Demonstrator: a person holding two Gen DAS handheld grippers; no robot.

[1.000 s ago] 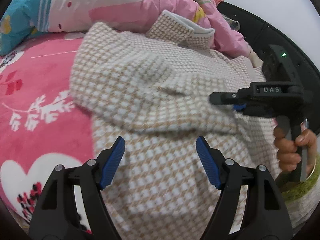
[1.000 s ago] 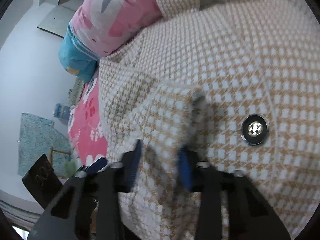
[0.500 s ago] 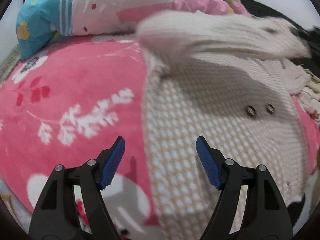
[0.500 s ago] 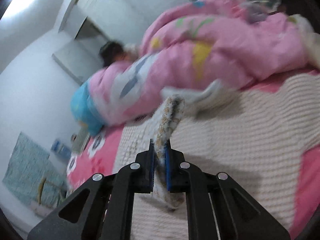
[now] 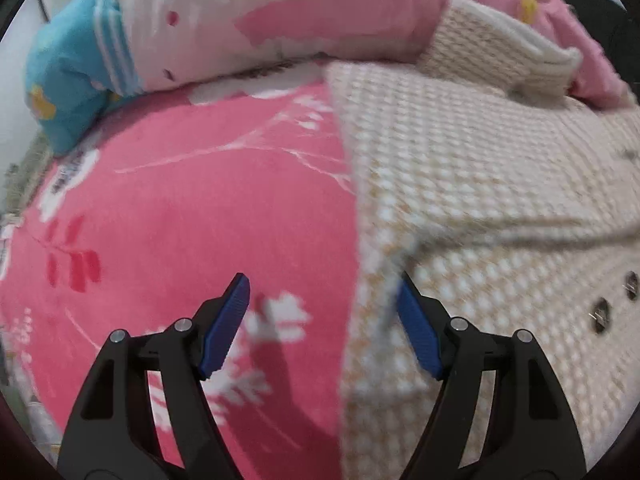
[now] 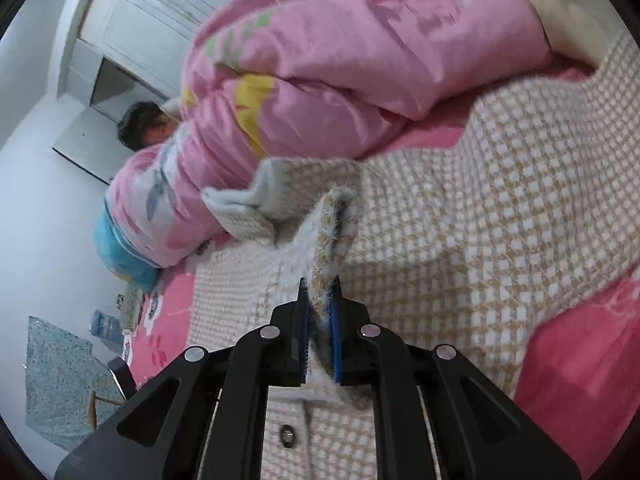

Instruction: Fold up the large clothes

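- Now the beige-and-white houndstooth knit coat (image 5: 480,184) lies spread flat on the pink floral bed (image 5: 180,200), its sleeve no longer draped across the front.
- Right hand-held gripper (image 6: 320,320) pinches a coat edge, jaws opening.
- Left hand-held gripper (image 5: 320,320) is wide, empty, astride the hem edge; that side's fold likely comes next.

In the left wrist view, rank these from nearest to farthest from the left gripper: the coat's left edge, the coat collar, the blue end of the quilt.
From the left gripper:
1. Coat's left edge, just inside the right pad.
2. and 3. Coat collar, far upper right, and blue end of the quilt, far upper left: too close to call.
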